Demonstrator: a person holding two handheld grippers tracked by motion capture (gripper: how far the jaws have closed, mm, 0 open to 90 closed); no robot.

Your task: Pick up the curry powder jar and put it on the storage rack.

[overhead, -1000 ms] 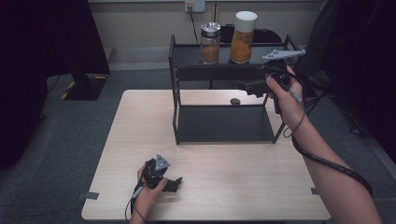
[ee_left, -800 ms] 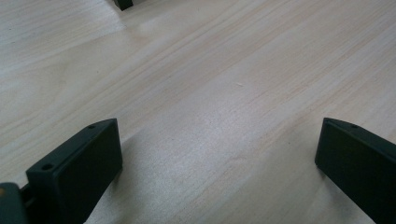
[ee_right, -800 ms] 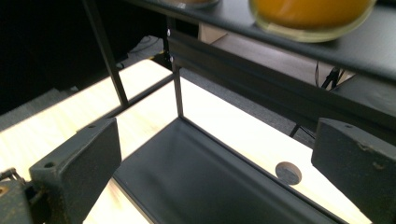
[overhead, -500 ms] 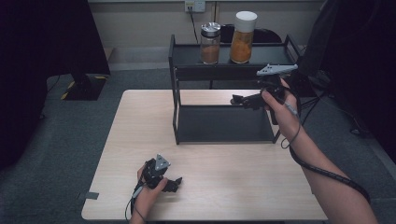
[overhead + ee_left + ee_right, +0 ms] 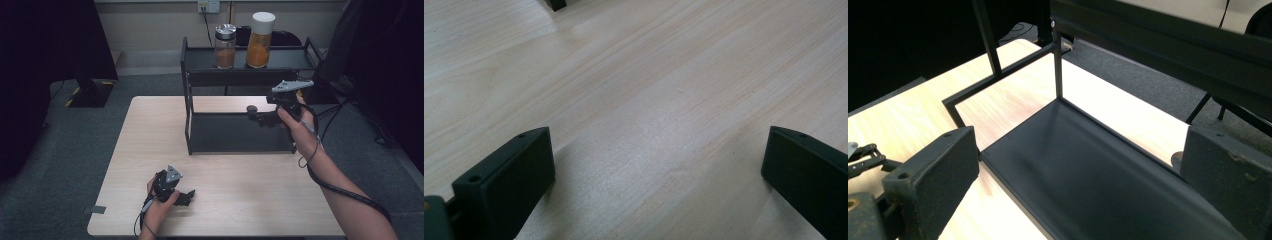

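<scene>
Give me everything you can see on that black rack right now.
The black rack is a two-tier frame, seemingly metal, upright at the table's far edge. The upper shelf carries two jars of orange-brown contents; the lower tray is bare. The right gripper hovers open at its right end, touching nothing.

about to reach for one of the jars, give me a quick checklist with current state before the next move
1. Right tool open and empty: ok, its jaws stand wide apart in the right gripper view.
2. Left tool open and out of the way: ok, low on the table, jaws apart.
3. Both jars upright on the rack's top shelf: ok, silver-lidded jar and white-lidded jar stand side by side.
4. Right tool level with the jars: not ok, it is below the top shelf.
5. Lids tight: cannot tell.
</scene>
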